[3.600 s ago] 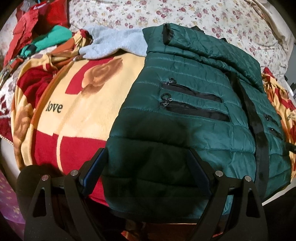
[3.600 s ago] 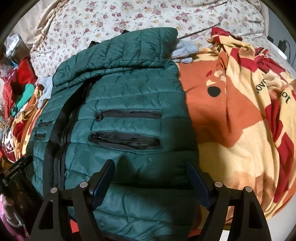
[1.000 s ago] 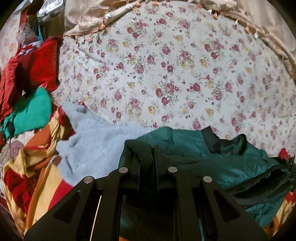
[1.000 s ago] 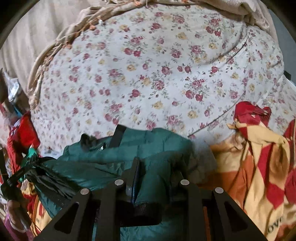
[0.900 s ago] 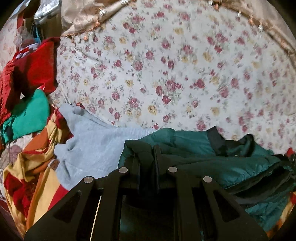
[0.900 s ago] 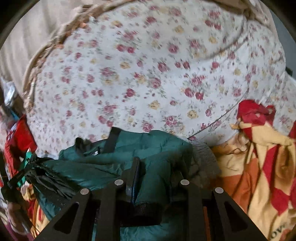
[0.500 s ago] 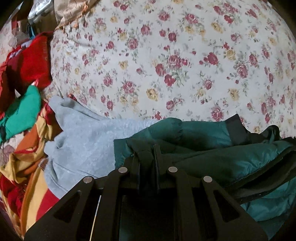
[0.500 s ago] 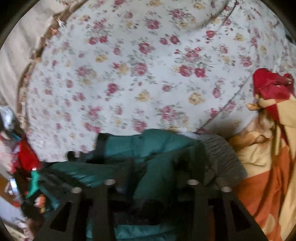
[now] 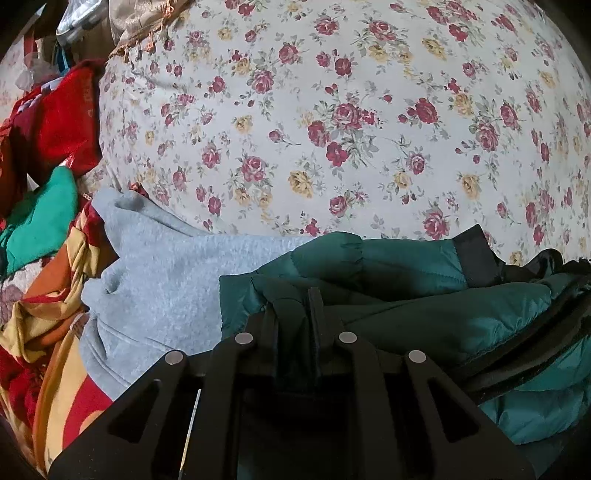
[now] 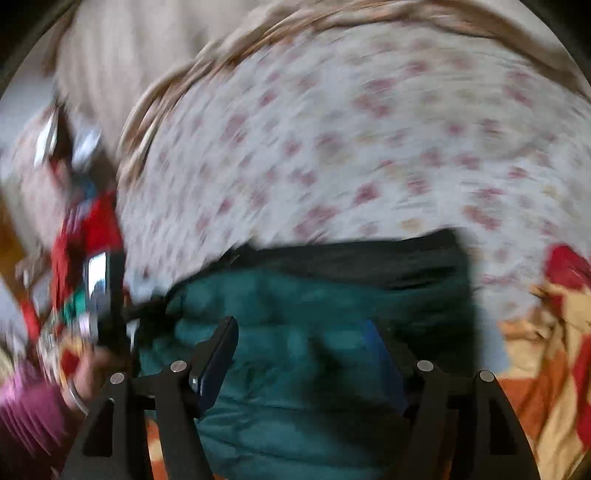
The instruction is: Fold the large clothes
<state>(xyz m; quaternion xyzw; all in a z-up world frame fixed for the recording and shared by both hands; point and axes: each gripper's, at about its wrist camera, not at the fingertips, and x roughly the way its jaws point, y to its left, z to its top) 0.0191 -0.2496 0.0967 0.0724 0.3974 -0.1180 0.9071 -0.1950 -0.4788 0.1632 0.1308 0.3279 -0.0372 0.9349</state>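
The left gripper [image 9: 295, 314] was pinched tight on a fold of the green jacket [image 9: 424, 295], bunched on the flowered bedsheet [image 9: 332, 110] beside a grey sweater [image 9: 166, 280]. The right gripper [image 10: 299, 343] stood spread wide above the jacket [image 10: 314, 332] (that view was blurred), where a hand [image 10: 92, 373] showed at near left.

bed: rose-print floral sheet [image 9: 332, 110] | far edge: tan fringed cloth [image 9: 144, 26] | foreground: red-yellow blanket [image 10: 546, 369]

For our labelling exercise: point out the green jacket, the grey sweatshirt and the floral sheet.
green jacket [image 9: 388, 266]: left wrist view, on its quilted upper fold.
grey sweatshirt [image 9: 166, 273]: left wrist view, mid fleece.
floral sheet [image 9: 332, 110]: left wrist view, open printed area.
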